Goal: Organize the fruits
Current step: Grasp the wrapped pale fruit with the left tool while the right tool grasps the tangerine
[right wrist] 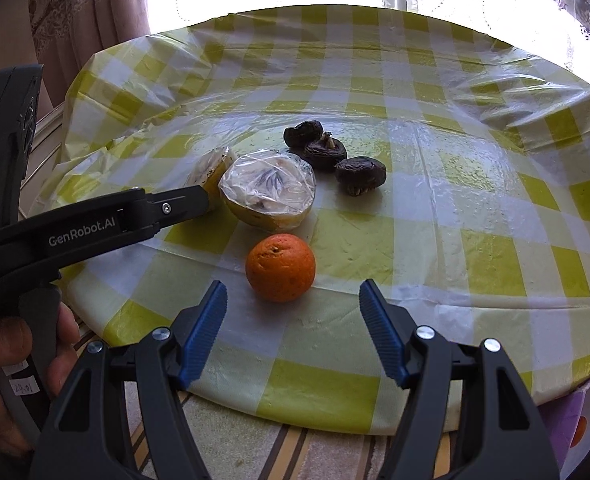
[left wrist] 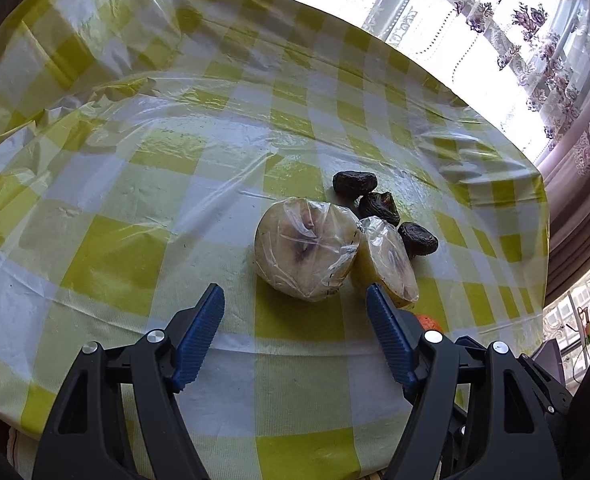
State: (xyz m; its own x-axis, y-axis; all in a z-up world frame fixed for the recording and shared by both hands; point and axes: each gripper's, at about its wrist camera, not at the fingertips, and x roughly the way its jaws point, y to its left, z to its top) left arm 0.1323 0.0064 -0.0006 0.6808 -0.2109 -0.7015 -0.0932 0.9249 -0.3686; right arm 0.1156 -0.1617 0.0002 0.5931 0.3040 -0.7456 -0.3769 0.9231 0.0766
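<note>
Fruit grouped mid-frame on a yellow-checked plastic tablecloth (right wrist: 435,208).
Left gripper (left wrist: 295,300) and right gripper (right wrist: 293,296): jaws apart, empty; round orange (right wrist: 280,267) just beyond the right.

Bare checked tablecloth (right wrist: 475,216) all round; fruit cluster (right wrist: 269,192) mid-table, orange (right wrist: 280,267) just before it.

Orange (right wrist: 280,267) nearest, two film-wrapped yellow halves (right wrist: 268,193) behind, three dark shrivelled fruits (right wrist: 360,174) beyond.
</note>
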